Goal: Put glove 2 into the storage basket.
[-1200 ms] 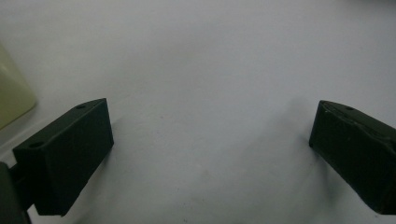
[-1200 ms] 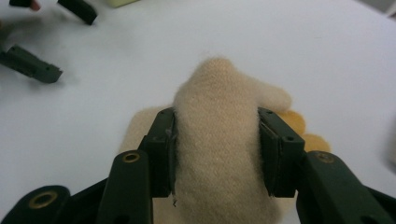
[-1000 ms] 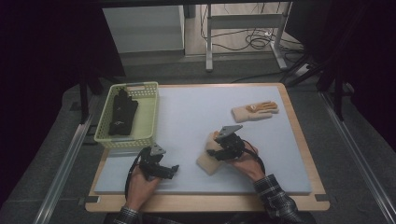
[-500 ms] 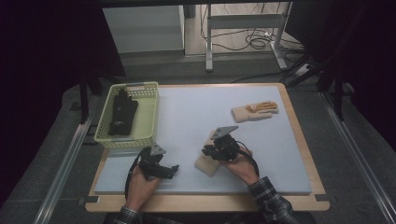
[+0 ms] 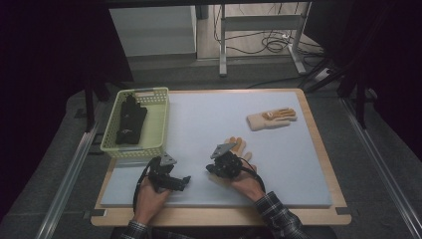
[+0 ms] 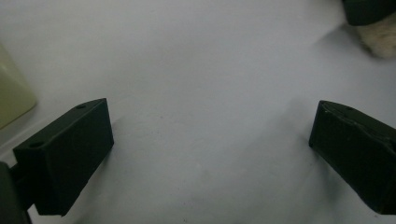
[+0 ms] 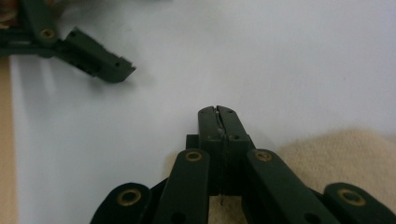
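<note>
A beige glove (image 5: 240,147) lies on the pale mat (image 5: 209,119), partly under my right hand; it also shows as cloth (image 7: 341,158) beside the jaws. My right gripper (image 5: 213,170) (image 7: 218,112) has just been closing. Its jaws are now pressed together at the glove's edge, with a pale sliver of cloth in the seam. My left gripper (image 5: 187,180) (image 6: 210,154) rests to its left on bare mat, jaws wide apart with nothing between them. A second beige glove with orange fingers (image 5: 271,118) lies at the back right.
A yellow-green basket (image 5: 112,147) stands at the left edge of the mat and holds dark gloves (image 5: 130,122). The wooden table border (image 5: 224,215) runs along the near side. Cables and table legs sit on the floor behind.
My right gripper moved left across the near glove and its jaws closed. The glove's fingers now show beyond the gripper. The left gripper stayed where it was.
</note>
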Demonstrator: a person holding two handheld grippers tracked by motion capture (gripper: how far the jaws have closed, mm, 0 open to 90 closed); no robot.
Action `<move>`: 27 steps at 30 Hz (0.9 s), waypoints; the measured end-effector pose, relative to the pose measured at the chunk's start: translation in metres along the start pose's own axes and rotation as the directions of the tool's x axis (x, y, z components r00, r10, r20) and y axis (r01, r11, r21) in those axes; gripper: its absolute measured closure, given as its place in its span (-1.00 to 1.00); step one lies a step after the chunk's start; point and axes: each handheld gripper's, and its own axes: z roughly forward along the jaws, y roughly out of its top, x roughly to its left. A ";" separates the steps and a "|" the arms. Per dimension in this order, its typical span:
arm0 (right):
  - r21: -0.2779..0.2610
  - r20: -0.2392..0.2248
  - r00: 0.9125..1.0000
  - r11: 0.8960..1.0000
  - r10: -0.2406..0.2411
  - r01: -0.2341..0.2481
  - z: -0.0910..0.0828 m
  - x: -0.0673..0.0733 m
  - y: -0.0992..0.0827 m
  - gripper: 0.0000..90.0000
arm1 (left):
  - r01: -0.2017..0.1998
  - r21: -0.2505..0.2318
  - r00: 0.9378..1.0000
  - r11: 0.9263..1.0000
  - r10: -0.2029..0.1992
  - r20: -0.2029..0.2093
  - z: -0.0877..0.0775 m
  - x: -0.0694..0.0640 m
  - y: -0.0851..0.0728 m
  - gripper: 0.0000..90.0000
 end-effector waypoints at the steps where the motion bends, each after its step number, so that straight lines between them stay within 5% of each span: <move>1: 0.006 -0.011 1.000 1.000 -0.004 0.004 -0.004 0.002 -0.004 0.95 | -0.001 0.000 1.000 1.000 0.001 0.000 0.000 0.000 0.000 -1.00; 16: -0.001 -0.038 0.999 1.000 0.003 -0.003 -0.030 0.010 -0.027 0.71 | -0.004 0.003 1.000 1.000 0.004 0.000 0.000 0.000 0.000 -1.00; 22: -0.040 0.011 1.000 0.999 0.006 -0.005 -0.040 0.005 -0.016 0.48 | 0.000 0.000 1.000 1.000 0.000 0.000 0.000 0.000 0.000 -1.00; 27: -0.076 0.078 0.995 0.996 0.061 -0.055 -0.054 -0.020 -0.013 0.36 | 0.000 0.000 1.000 1.000 0.000 0.000 0.000 0.000 0.000 -1.00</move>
